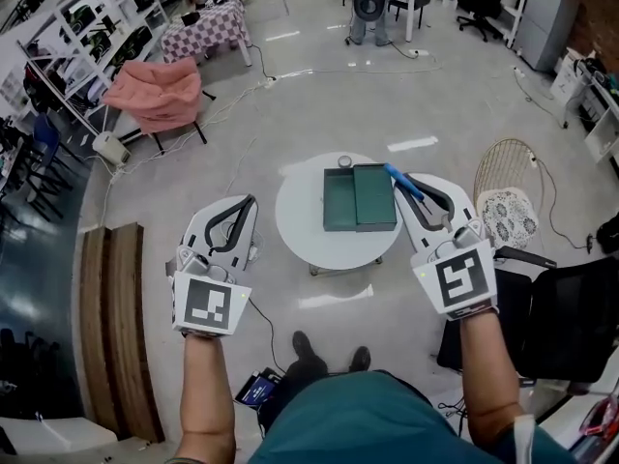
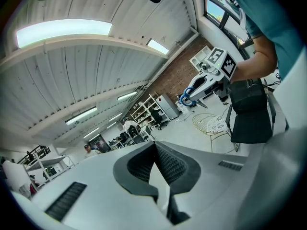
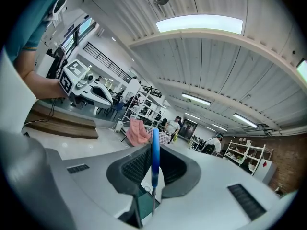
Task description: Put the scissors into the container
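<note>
Two grippers here, each with one marker cube. The left gripper point(image 1: 249, 202) point(image 2: 154, 143) is off the table's left edge, its ribbed dark pads pressed together with nothing between them. The right gripper point(image 1: 410, 183) point(image 3: 153, 146) is clamped on the one pair of scissors point(image 1: 396, 174) point(image 3: 155, 163). All you really see of them is a straight blue plastic handle and a thin metal bit below it. They're up over the right edge of the green container point(image 1: 329, 203) point(image 3: 144, 206), not in it. That container is one rectangular box in two halves side by side, sitting on a single round white table point(image 1: 300, 225) with a smooth top.
</note>
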Action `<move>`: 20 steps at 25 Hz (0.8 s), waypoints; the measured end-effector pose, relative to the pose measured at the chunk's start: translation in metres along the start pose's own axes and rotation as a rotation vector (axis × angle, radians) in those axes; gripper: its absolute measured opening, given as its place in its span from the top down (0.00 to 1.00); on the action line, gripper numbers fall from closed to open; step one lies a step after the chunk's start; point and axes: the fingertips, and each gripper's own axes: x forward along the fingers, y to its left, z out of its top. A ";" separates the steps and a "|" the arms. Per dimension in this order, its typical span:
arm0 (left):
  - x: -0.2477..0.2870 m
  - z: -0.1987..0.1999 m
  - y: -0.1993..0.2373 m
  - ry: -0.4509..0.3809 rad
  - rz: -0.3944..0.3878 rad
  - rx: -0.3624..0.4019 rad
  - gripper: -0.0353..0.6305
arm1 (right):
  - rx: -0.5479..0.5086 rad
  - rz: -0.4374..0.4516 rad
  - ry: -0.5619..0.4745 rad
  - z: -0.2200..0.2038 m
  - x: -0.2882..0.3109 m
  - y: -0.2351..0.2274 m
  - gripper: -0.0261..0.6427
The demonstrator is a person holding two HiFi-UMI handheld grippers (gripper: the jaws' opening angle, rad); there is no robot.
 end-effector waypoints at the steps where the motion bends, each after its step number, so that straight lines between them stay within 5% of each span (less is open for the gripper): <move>1: 0.003 -0.005 0.004 -0.006 -0.004 -0.004 0.92 | -0.001 -0.006 0.009 -0.002 0.004 0.001 0.88; 20: 0.103 -0.071 0.115 -0.211 -0.158 -0.023 0.92 | 0.006 -0.225 0.197 0.012 0.097 -0.005 0.88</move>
